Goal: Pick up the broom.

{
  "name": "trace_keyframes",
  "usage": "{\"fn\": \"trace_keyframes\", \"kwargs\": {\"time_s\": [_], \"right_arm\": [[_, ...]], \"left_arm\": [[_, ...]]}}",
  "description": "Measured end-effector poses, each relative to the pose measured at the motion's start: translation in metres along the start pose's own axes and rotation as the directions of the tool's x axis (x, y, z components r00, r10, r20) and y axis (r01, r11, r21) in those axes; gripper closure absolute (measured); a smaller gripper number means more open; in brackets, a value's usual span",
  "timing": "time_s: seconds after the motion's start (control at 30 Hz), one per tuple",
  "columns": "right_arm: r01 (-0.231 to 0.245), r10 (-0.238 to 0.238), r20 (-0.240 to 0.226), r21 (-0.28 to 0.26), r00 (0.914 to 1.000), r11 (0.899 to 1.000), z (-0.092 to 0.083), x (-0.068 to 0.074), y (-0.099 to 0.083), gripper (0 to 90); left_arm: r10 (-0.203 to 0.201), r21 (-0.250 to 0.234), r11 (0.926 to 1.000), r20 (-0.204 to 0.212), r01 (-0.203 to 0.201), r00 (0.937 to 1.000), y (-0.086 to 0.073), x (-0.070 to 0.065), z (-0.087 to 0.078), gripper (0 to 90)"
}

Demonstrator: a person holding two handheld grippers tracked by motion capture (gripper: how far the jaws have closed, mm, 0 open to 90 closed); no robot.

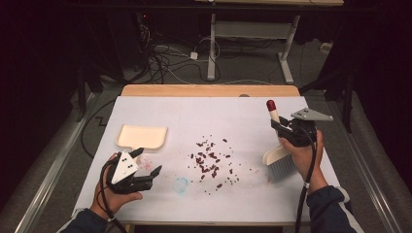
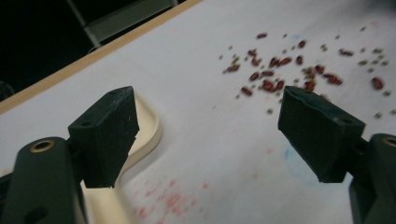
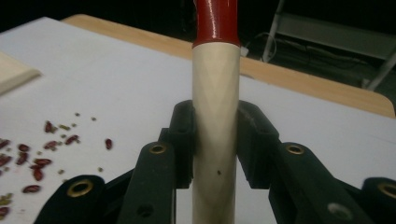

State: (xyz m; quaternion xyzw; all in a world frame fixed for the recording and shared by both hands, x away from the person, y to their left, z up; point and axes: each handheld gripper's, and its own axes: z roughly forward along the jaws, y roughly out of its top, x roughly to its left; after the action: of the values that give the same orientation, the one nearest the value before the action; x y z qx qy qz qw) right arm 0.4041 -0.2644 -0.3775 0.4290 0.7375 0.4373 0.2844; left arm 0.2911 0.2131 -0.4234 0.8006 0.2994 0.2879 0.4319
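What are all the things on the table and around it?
Brush: one, pale wooden handle with red tip, grey bristles; held upright at the table's right side.
Dustpan: one, cream; lying at the left.
Beans: many, dark red, with small greenish bits; scattered mid-table.
Table: one, white cover, wooden far edge.
Blue smudge: one, near the front.
Desk frame: one, white; on the floor behind, with cables.
Left gripper: one, black; fingers apart beside the dustpan.
Right gripper: one, black; fingers shut on the brush handle.
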Motion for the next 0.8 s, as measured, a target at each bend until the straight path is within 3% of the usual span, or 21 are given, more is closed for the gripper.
{"fn": "trace_keyframes", "kwargs": {"time_s": [0.03, 0.1, 0.13, 0.2, 0.27, 0.3, 0.33, 0.4, 0.47, 0.53, 0.57, 0.6, 0.63, 0.67, 0.73, 0.8], "right_arm": [[0.000, 0.000, 0.000, 0.000, 1.0000, 1.000, 0.000, 0.000, 0.000, 70.2], [-0.001, 0.000, -0.019, -0.051, 0.9998, 0.999, -0.010, 0.006, 0.007, 70.2], [0.001, -0.002, -0.023, -0.069, 0.9997, 0.998, -0.014, 0.009, 0.010, 70.2], [0.004, -0.007, -0.028, -0.101, 0.9996, 0.995, -0.023, 0.015, 0.018, 70.2], [0.022, -0.025, -0.024, -0.146, 0.9994, 0.989, -0.032, 0.024, 0.024, 70.1], [0.028, -0.033, -0.027, -0.160, 0.9991, 0.987, -0.037, 0.030, 0.027, 70.1], [0.036, -0.041, -0.027, -0.180, 0.9988, 0.983, -0.040, 0.036, 0.030, 70.1], [0.042, -0.049, -0.029, -0.198, 0.9984, 0.979, -0.043, 0.043, 0.032, 70.1], [0.052, -0.062, -0.033, -0.242, 0.9975, 0.969, -0.050, 0.063, 0.035, 70.1], [0.078, -0.089, -0.027, -0.266, 0.9957, 0.961, -0.052, 0.076, 0.036, 70.0], [0.085, -0.096, -0.026, -0.279, 0.9951, 0.956, -0.053, 0.083, 0.036, 70.0], [0.085, -0.096, -0.026, -0.279, 0.9951, 0.956, -0.053, 0.083, 0.036, 70.0], [0.092, -0.110, -0.046, -0.284, 0.9929, 0.954, -0.054, 0.093, 0.036, 70.0], [0.088, -0.108, -0.056, -0.291, 0.9925, 0.953, -0.054, 0.098, 0.035, 70.0], [0.096, -0.123, -0.076, -0.291, 0.9895, 0.952, -0.055, 0.106, 0.034, 70.0], [0.107, -0.137, -0.078, -0.304, 0.9875, 0.947, -0.057, 0.113, 0.033, 69.9]], "left_arm": [[0.002, -0.002, 1.0000, 0.026, -0.002, 0.9997, 0.006, -0.004, 0.003, 19.6], [0.005, -0.037, 0.9993, 0.104, -0.001, 0.9945, 0.028, -0.016, 0.014, 19.6], [0.005, -0.037, 0.9993, 0.104, -0.001, 0.9945, 0.028, -0.016, 0.014, 19.6], [0.005, -0.068, 0.9977, 0.158, 0.006, 0.9875, 0.043, -0.026, 0.023, 19.6], [0.005, -0.093, 0.9956, 0.219, 0.016, 0.9756, 0.059, -0.038, 0.033, 19.6], [0.005, -0.115, 0.9930, 0.269, 0.027, 0.9631, 0.075, -0.052, 0.043, 19.8], [0.005, -0.115, 0.9930, 0.269, 0.027, 0.9631, 0.075, -0.052, 0.043, 20.0], [0.007, -0.135, 0.9901, 0.323, 0.038, 0.9465, 0.089, -0.066, 0.054, 20.0], [0.012, -0.149, 0.9880, 0.348, 0.043, 0.9374, 0.101, -0.082, 0.064, 20.7], [0.021, -0.158, 0.9865, 0.393, 0.045, 0.9195, 0.110, -0.096, 0.075, 20.7], [0.031, -0.155, 0.9873, 0.411, 0.036, 0.9111, 0.116, -0.110, 0.085, 20.9], [0.031, -0.155, 0.9873, 0.411, 0.036, 0.9111, 0.116, -0.110, 0.085, 20.9], [0.033, -0.153, 0.9877, 0.419, 0.035, 0.9073, 0.117, -0.116, 0.090, 21.5], [0.032, -0.152, 0.9877, 0.417, 0.036, 0.9083, 0.119, -0.122, 0.095, 23.4], [0.030, -0.150, 0.9879, 0.431, 0.039, 0.9016, 0.120, -0.130, 0.103, 31.5], [0.048, -0.148, 0.9888, 0.428, 0.018, 0.9026, 0.119, -0.137, 0.112, 34.9]]}}
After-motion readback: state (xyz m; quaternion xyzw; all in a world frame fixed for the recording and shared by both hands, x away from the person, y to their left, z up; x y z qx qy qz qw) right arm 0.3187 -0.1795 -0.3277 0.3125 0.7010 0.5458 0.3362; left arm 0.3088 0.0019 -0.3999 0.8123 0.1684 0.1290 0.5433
